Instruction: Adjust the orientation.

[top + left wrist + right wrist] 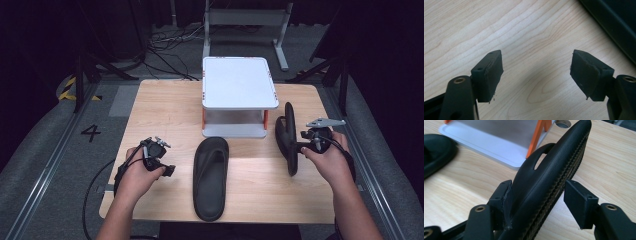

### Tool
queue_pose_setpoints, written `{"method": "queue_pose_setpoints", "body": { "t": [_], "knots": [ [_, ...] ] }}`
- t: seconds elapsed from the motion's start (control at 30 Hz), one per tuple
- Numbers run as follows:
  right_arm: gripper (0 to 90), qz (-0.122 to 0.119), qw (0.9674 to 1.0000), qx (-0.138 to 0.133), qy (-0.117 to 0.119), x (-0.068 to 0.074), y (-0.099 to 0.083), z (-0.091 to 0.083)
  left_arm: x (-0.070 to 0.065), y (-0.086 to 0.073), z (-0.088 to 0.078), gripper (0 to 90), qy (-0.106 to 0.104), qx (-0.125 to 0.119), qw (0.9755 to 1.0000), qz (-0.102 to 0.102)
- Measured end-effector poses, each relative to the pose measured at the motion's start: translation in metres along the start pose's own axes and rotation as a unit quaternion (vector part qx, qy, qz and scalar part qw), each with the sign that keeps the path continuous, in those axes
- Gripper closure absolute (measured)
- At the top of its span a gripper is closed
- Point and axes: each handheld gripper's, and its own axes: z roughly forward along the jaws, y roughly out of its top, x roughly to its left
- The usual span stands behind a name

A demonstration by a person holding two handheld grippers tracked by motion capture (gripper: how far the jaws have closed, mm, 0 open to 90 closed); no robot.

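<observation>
While white rack [239,82] stands bare, slippers [211,175] lie outside.

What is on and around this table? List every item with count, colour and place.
Slippers: 2, black. One slipper lying flat at the table's middle front; one slipper on its edge at the right, between the right gripper's fingers, with a gap showing at one pad.
Shelf stand: 1, white with orange posts, at the table's back middle.
Table: 1, light wood.
Floor marking "4": 1, black, left of the table.
Cables: several, on the floor behind the table.
Left gripper: 1, black, open over bare wood.
Right gripper: 1, black, open.
</observation>
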Motion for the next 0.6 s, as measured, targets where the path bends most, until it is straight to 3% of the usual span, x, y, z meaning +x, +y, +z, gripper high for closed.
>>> {"method": "queue_pose_setpoints", "body": {
  "t": [0.2,0.37,0.5,0.6],
  "knots": [
    [37.6,0.018,0.9998,-0.005,0.009,-0.003,0.001,0.014,0.002,-0.005,-0.002,27.1,0.003,0.000,1.0000,0.001],
    [40.6,0.020,0.9998,-0.005,0.003,-0.008,-0.001,0.006,0.003,-0.003,-0.002,27.1,0.003,-0.005,1.0000,-0.002],
    [42.3,0.052,0.9986,-0.009,-0.004,-0.019,-0.009,-0.004,0.001,0.005,0.000,27.0,0.001,-0.007,1.0000,0.007],
    [44.4,0.063,0.9976,-0.012,-0.024,-0.028,-0.017,-0.013,-0.004,0.015,0.005,27.0,-0.005,-0.006,0.9998,0.019]
  ]
}}
